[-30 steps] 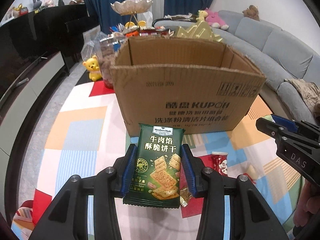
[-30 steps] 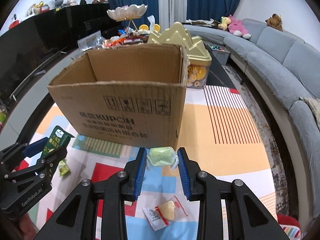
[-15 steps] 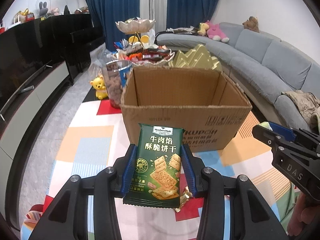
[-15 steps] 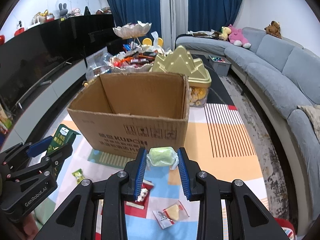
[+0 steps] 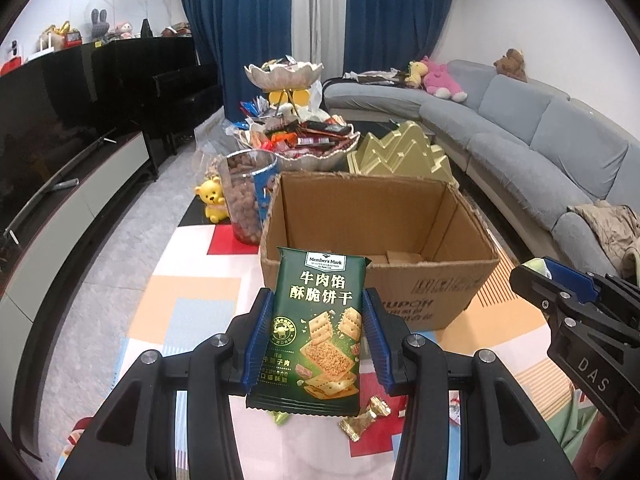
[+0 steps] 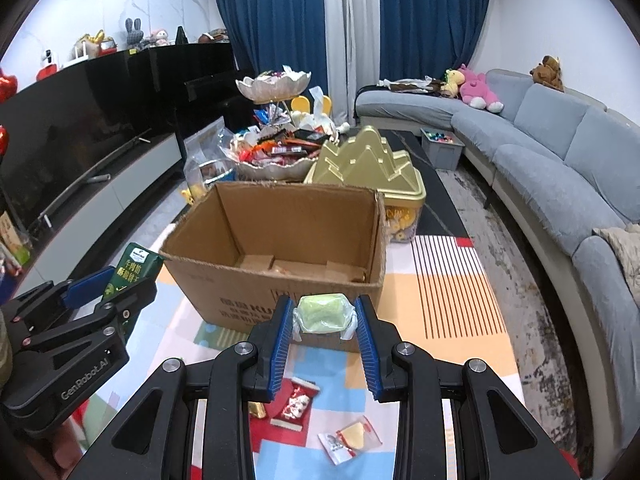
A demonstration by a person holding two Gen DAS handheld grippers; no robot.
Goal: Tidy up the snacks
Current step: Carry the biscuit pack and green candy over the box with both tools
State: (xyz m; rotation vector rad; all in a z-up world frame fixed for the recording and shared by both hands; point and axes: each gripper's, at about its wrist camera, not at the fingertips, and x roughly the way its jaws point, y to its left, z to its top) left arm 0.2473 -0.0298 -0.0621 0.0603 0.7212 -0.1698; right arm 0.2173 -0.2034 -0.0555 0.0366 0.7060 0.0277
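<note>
While held above the rug:
Packet (image 5: 320,328): upright, pinched between left gripper (image 5: 318,340) pads, in front of the box (image 5: 420,296).
Candy (image 6: 323,312): green, clamped in right gripper (image 6: 323,344), at the box's near wall.
Box: open, almost empty.
Rug (image 6: 448,320): loose sweets (image 6: 350,442) lying below.

Both tongs hover side by side on the near side of the cardboard box (image 5: 376,240), tilted downward. The left tongs (image 5: 318,336) clamp a green cracker packet (image 5: 320,332); the right tongs (image 6: 323,334) pinch a pale-green wrapped sweet (image 6: 322,314).
</note>
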